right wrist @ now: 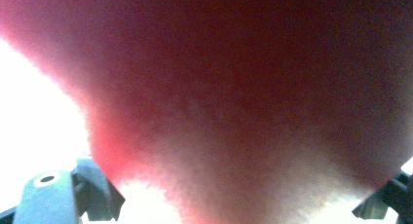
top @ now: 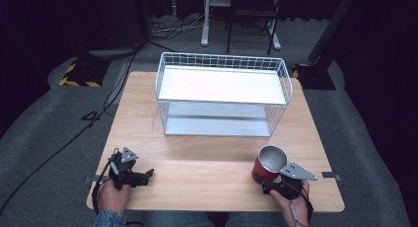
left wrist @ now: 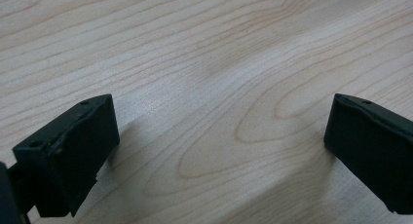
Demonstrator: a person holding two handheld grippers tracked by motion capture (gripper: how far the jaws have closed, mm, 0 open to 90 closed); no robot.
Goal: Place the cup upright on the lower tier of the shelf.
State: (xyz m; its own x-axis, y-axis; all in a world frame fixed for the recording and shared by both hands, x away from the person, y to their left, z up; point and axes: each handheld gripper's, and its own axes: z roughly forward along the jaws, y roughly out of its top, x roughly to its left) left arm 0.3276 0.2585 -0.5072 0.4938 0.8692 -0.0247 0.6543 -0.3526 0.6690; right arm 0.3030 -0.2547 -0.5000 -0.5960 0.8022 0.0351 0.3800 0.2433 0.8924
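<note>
A red can [top: 266,167] with a shiny open metal top leans near the table's front right corner. My right gripper [top: 266,181] is shut on its lower side, held by a hand at the table edge. In the right gripper view the red can [right wrist: 234,87] is a close blur between the jaws of the right gripper [right wrist: 234,207]. My left gripper [top: 147,174] rests low at the front left, open. In the left gripper view the left gripper [left wrist: 219,151] has its jaws wide apart over bare wood, with nothing between them.
A white two-tier wire rack [top: 222,58] stands at the back middle of the wooden table [top: 207,163]. Beyond the table are desk legs [top: 204,19] and cables [top: 113,89] on grey carpet. A yellow-black striped base [top: 79,74] sits at the far left.
</note>
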